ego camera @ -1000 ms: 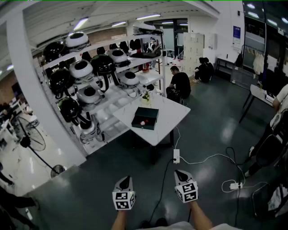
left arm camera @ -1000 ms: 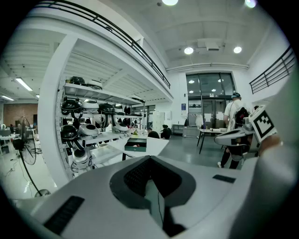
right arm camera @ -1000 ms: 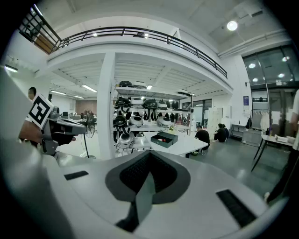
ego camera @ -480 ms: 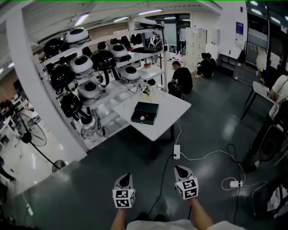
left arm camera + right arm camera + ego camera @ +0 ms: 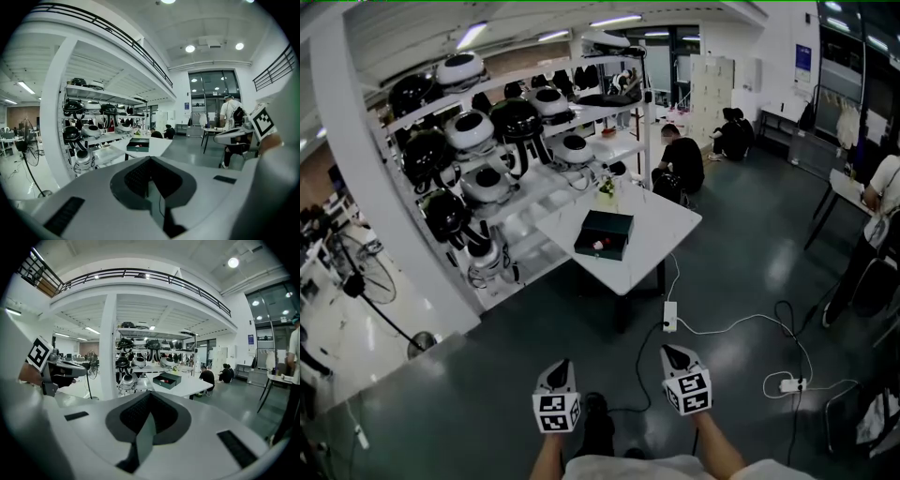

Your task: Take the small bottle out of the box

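A dark open box (image 5: pixel 603 234) lies on a white table (image 5: pixel 652 246) far ahead of me across the floor. Inside it the small bottle (image 5: pixel 598 246) shows only as a white and red speck. My left gripper (image 5: pixel 562 369) and right gripper (image 5: pixel 669 353) hang side by side low in the head view, both shut and empty, well short of the table. The left gripper view looks over its closed jaws (image 5: pixel 149 180) at the box (image 5: pixel 138 144). From the right gripper (image 5: pixel 149 416), the box (image 5: pixel 166 379) sits on the table (image 5: pixel 190 387).
Shelves of black and white domed machines (image 5: pixel 487 159) stand behind the table, beside a white column (image 5: pixel 370 225). A small plant (image 5: pixel 605 190) stands on the table. A power strip (image 5: pixel 668 323) and cables (image 5: pixel 783 384) lie on the floor. People sit beyond the table (image 5: pixel 680 169); another stands at right (image 5: pixel 886 202).
The view has crept slightly towards the table, and a dark shoe now shows between my arms. Both grippers stay shut and held as before.
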Motion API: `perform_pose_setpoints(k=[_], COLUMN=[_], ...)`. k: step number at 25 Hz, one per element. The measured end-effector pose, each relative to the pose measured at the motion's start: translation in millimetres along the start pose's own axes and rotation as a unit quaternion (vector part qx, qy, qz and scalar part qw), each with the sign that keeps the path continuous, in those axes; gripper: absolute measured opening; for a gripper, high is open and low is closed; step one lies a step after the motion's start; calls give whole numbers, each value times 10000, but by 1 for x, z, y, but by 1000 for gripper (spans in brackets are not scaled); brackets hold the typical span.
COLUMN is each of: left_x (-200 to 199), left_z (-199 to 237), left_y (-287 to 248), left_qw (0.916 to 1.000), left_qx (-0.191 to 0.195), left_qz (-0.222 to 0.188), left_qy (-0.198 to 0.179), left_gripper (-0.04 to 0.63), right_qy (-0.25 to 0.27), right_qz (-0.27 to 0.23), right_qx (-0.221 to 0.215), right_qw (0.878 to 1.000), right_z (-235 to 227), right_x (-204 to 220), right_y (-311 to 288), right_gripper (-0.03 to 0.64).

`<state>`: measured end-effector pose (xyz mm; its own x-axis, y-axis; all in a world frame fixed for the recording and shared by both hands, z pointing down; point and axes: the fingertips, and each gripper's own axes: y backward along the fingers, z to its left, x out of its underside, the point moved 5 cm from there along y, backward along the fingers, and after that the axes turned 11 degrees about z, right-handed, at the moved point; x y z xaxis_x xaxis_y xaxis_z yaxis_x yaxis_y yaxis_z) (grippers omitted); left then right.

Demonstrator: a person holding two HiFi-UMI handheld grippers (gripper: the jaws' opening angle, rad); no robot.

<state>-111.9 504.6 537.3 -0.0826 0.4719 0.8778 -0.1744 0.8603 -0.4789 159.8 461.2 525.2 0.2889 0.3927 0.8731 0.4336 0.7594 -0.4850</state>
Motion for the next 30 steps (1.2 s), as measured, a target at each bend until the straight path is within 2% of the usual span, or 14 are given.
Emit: perform_pose_setpoints(k=[6,11,22,30], left_x=[-12,-41,-139,-174], left_z=[23,48,115,157], left_y=[-48,-100,-221,-297], left_qw=[9999,9995,9974,9964], left_qx=[124,252,528,764], left_qz=[-50,-158,-409,-319], left_qy=[-20,-50,-264,-202], left_gripper=[18,18,18,18], right_qy=[-26,-82,-42,-20], right_qz=[43,-1,-83,33], right_qx=[100,216,482,589], right_qw=[9999,9997,9988,9983], right_z=[-8,-20,-59,-73], right_x=[-8,-32,-120,-163], right_y=[-45,-92,-209,-285], right_gripper=[21,21,21,21])
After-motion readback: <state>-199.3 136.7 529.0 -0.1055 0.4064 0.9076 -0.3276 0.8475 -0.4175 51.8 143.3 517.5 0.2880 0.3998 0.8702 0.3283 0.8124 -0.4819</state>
